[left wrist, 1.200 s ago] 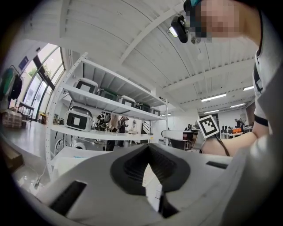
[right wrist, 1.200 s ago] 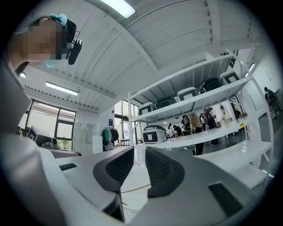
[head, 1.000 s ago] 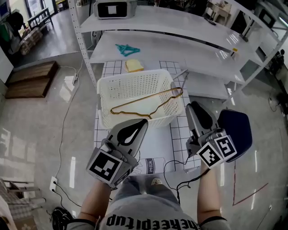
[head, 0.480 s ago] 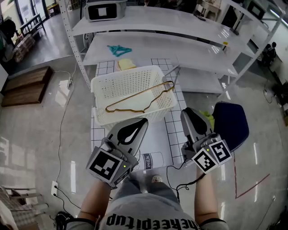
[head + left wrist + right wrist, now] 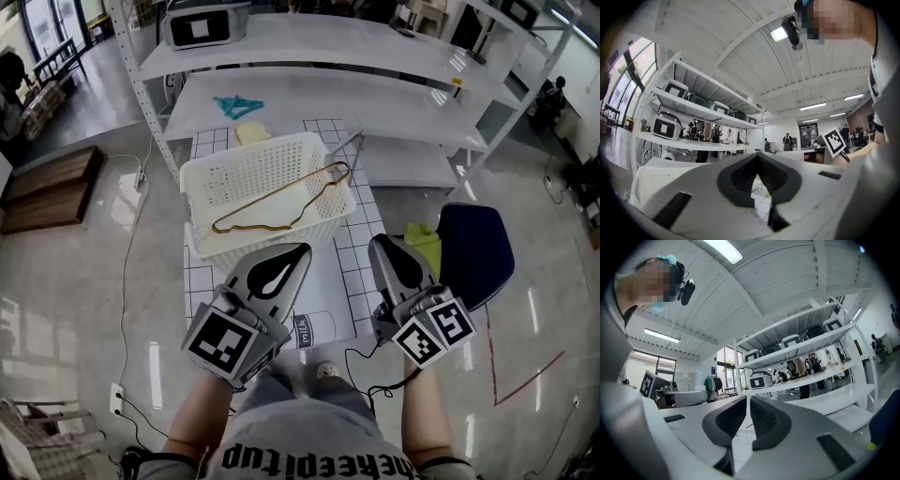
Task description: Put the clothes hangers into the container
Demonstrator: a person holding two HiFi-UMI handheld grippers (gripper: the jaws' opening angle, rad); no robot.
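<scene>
Glossy grey floor (image 5: 84,281), white metal shelving (image 5: 394,94) across the top of the head view, and a grid mat (image 5: 349,246) laid on a low surface in front of me.

Left gripper (image 5: 302,250): jaw tips together, only the shaped hollow between the pads is left. Its own view (image 5: 757,156) shows nothing in that hollow, just mat squares seen through it. It sits at about 7 o'clock from the basket, raised over the near end of the mat.

Right gripper (image 5: 379,243): jaws closing, a thin slit remains between the pads. Its own view (image 5: 746,400) shows nothing between them. It is at about 5 o'clock from the basket and level with the left one, the two held apart.

The white perforated basket (image 5: 200,174) stands on the mat at 12 o'clock from both grippers. A gold wire hanger (image 5: 270,198) lies slantwise across it, hook end at the 2 o'clock corner.

A teal hanger (image 5: 235,103) lies on the lower shelf at 12 o'clock beyond the basket, with a yellow pad (image 5: 249,133) between the two.

A navy seat (image 5: 478,251) is at 3 o'clock from the right gripper, a yellow-green cloth (image 5: 425,242) beside it.
</scene>
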